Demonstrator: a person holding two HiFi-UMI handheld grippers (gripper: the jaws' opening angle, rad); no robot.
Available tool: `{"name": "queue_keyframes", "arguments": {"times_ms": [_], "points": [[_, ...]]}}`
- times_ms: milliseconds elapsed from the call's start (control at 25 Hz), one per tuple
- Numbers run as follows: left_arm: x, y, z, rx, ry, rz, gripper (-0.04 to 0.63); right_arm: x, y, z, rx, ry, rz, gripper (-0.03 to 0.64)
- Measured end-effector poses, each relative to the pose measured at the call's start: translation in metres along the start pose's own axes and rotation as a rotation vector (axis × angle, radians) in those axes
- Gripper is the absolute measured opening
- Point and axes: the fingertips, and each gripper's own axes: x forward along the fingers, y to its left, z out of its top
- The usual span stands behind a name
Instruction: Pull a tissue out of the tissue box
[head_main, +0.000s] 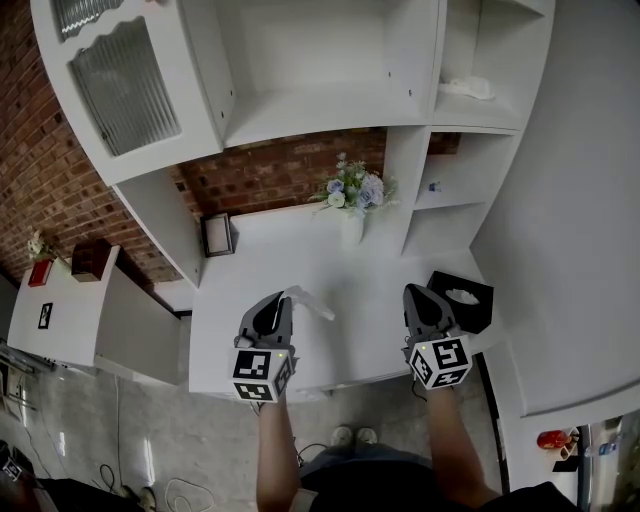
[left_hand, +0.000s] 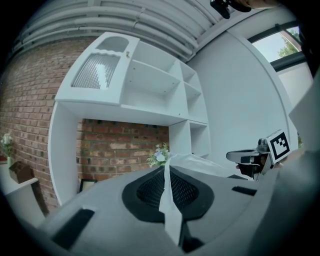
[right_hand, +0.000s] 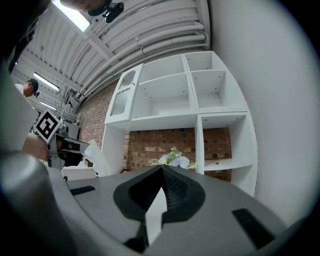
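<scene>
A black tissue box (head_main: 464, 303) stands at the right end of the white desk (head_main: 330, 265), with white tissue showing in its top opening. My left gripper (head_main: 283, 297) is shut on a white tissue (head_main: 308, 300) that trails off its tips to the right, above the desk. In the left gripper view the tissue (left_hand: 192, 162) runs along the seam of the closed jaws of the left gripper (left_hand: 167, 167). My right gripper (head_main: 416, 291) hovers just left of the box, jaws shut (right_hand: 162, 169), nothing seen at its tips. The right gripper view shows the held tissue (right_hand: 98, 156) at left.
A vase of pale flowers (head_main: 352, 195) stands at the back of the desk and a small picture frame (head_main: 216, 235) at its back left. White shelves (head_main: 330, 80) rise behind, against a brick wall. A low white cabinet (head_main: 85, 310) is to the left.
</scene>
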Motion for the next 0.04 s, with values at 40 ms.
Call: {"name": "queue_keyframes", "arguments": {"times_ms": [40], "points": [[-0.0003,-0.0008,-0.0003,0.0,0.001,-0.001,0.009,-0.0005,0.0001,-0.0003,0.001,0.001,0.0,-0.002]]}}
